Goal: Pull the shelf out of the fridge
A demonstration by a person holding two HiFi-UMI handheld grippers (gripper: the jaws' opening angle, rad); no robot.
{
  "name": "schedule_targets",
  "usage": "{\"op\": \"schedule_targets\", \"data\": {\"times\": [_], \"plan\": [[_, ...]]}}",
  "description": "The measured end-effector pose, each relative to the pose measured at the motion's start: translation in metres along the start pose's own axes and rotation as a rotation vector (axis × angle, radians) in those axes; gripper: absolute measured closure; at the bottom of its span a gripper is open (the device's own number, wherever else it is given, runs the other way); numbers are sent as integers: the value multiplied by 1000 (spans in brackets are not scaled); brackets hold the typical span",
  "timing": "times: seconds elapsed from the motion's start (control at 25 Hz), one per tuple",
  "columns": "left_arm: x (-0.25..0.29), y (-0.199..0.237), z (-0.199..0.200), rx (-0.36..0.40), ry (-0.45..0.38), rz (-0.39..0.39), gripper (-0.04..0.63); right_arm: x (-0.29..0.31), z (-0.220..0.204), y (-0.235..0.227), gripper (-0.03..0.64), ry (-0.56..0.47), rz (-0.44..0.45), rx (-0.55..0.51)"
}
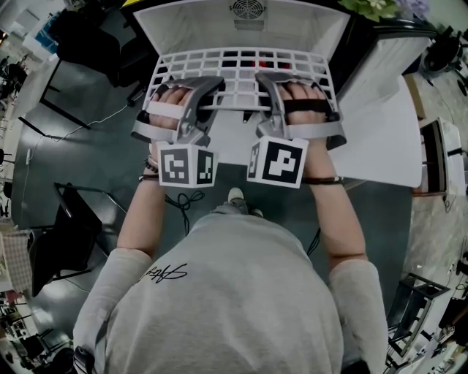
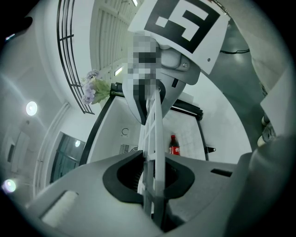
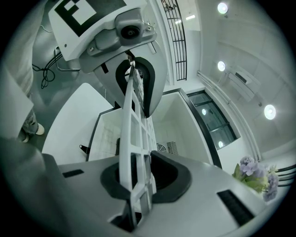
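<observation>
My left gripper [image 2: 155,183] is closed on the front edge of the white grid shelf [image 1: 241,62]. The bars stand edge-on between the two dark pads. My right gripper [image 3: 138,185] is closed on the same edge, just beside the left one.

In the head view both grippers sit at upper centre of the frame. The front of the shelf projects from the fridge [image 1: 241,22] and its rear lies inside the white cavity. Below the front edge, toward frame centre, there is open dark floor [image 1: 95,131]. A white panel [image 1: 380,131] borders the right side.

Fridge contents: one upright dark bottle [image 2: 174,145] with a red label, right of centre in the left gripper view. Purple flowers [image 2: 94,89] show at the left of that view, outside the cavity.
</observation>
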State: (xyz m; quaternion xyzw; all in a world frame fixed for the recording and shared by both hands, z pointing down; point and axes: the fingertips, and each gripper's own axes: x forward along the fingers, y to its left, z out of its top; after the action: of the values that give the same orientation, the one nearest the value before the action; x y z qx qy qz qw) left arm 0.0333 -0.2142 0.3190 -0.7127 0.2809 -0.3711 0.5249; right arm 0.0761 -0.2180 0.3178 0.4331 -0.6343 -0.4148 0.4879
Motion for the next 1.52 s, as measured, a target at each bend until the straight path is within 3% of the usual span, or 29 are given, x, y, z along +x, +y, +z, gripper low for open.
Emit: {"op": "schedule_targets", "data": {"times": [1.52], "plan": [[-11,-52,14,-22,-2,-55,548,-20,-10,52,568,5,55,30]]}}
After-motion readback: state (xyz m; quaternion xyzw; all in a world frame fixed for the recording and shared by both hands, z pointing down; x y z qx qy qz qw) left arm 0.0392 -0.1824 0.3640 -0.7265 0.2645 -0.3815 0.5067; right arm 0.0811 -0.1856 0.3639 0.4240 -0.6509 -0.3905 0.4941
